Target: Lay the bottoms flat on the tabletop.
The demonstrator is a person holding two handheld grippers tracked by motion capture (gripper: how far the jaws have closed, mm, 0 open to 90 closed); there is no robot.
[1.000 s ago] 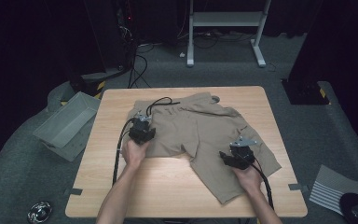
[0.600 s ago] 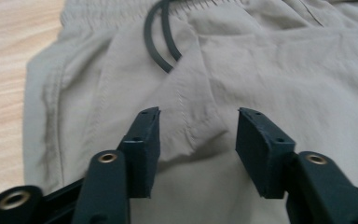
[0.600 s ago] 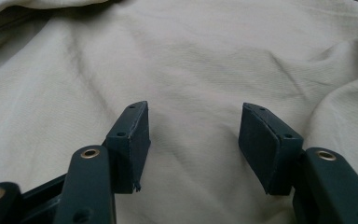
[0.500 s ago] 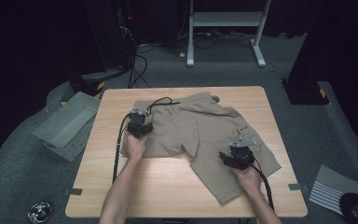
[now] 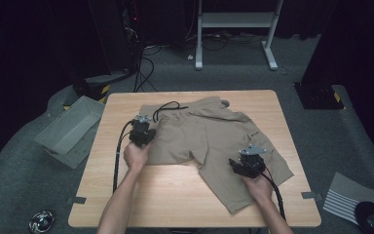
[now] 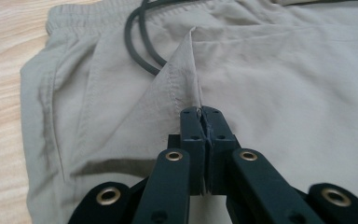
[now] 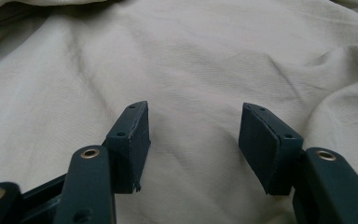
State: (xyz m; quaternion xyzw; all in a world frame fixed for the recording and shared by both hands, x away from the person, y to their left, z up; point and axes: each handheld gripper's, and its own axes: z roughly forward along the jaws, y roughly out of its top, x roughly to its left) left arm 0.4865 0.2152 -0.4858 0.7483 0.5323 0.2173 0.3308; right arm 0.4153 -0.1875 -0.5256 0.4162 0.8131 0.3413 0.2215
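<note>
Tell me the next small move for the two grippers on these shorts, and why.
Probably close the right gripper on the cloth. The left gripper has just closed on a pinched fold of the khaki shorts, while the right one's jaws stand open over flat fabric, gripping nothing. Both need a hold before lifting or folding.

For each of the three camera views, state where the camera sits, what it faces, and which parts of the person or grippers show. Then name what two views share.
High view: above the table, looking forward and down; forearms, both grippers.
Left gripper view: on the left gripper, jaws pinching a fold of the shorts.
Right gripper view: on the right gripper, jaws apart over cloth.
Shared: high and left gripper views both show the black cord.
</note>
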